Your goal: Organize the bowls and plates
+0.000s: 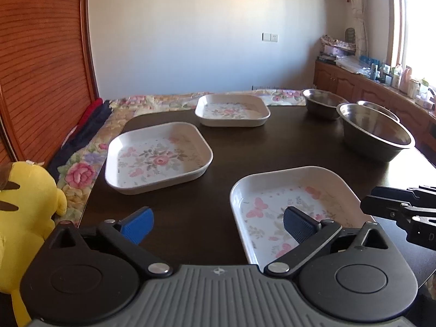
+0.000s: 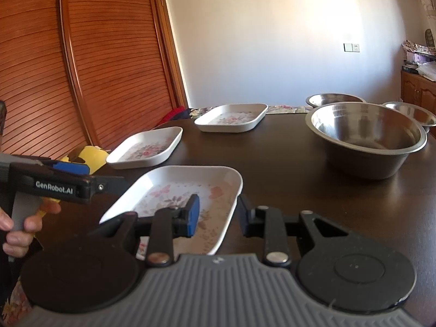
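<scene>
Both grippers hover over the nearest floral plate [image 1: 294, 204]: left gripper [image 1: 218, 224] wide and empty, right gripper [image 2: 218, 212] narrowly parted astride its right rim. Beyond that plate, two more plates [image 1: 159, 156] and three steel bowls [image 1: 377, 133] sit apart, unstacked; sorting looks barely begun.

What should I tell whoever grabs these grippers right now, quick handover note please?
Left gripper: open, empty, over the near plate's left edge.
Right gripper: open, straddling the right rim of the near plate, not yet closed.
Middle plate and far plate sit separately on the table.
Three steel bowls: big bowl, two smaller bowls behind it, unstacked.
Done: nothing stacked. Left: stack plates, nest bowls.
</scene>
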`<state>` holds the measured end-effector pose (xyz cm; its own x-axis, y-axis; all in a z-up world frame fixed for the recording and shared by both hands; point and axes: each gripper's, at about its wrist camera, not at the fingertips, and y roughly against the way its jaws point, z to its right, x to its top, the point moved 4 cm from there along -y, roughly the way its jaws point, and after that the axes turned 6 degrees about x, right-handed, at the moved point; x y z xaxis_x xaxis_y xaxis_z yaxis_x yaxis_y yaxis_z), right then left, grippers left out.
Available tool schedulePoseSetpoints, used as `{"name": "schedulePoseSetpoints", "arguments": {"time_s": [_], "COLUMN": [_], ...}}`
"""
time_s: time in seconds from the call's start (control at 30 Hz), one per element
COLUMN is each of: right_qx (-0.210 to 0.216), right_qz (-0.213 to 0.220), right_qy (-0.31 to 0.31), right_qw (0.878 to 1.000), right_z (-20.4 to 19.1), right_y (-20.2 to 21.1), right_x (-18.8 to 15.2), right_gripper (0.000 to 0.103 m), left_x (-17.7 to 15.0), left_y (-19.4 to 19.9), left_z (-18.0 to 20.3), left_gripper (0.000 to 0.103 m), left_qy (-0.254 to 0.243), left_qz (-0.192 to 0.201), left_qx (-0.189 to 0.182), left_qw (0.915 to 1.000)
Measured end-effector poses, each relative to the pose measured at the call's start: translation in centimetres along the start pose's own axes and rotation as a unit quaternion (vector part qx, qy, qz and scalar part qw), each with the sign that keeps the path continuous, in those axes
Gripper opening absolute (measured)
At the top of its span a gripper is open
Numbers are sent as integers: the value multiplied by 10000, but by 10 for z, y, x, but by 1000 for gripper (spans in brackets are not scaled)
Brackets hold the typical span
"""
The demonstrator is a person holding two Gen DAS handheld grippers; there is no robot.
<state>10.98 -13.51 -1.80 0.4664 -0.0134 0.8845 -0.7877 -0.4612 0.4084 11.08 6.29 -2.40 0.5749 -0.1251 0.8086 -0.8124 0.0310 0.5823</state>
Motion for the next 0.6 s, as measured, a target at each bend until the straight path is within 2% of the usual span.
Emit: {"name": "schedulePoseSetpoints", "arguments": {"time_s": [0.17,0.37,0.6], "right_qx": [3,21,63], "right_qz": [-3,11,2], "right_qy": [20,85,246], "right_qw": [10000,10000,9997], "right_z": [-1,-4,-10], "right_y": [-1,-2,-9], "right_x": [1,3,14], "right_gripper": [31,31,32], "left_x": [2,6,18], "left_y": [-9,-14,-16], "left_z": [-2,-8,-18], "left_gripper": [103,103,103], "left_qy": [-237,-255,-263], "left_qz": [-238,-412,-366], "left_qx": [-20,-2,-2], "left_qw": [9994,9988,9990]}}
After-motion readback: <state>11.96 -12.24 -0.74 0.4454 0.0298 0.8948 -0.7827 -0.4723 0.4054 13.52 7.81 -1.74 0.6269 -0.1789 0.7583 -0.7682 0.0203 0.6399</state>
